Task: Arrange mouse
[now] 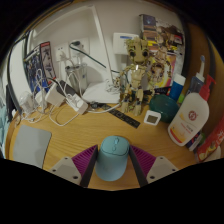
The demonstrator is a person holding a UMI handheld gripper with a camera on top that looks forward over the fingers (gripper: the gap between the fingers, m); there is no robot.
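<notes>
The hand-held gripper (113,165) clenches the light, rigid, likely slippery blue mouse (113,157) by its flanks, above the worktop (90,135).

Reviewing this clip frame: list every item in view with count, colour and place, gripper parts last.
mouse: one, light blue, between the fingers, on the desk
desk: one, wooden
grey pad: one, grey, on the desk, left of the fingers
white bottle: one, white with orange label, lying right of the fingers
remote: one, black, beyond the mouse
small clock: one, white, right of the remote
model figure: one, pale with yellow parts, standing behind the remote
power strip: one, white with plugs, at the back left
gripper: one, purple pads either side of the mouse; contact unclear
</notes>
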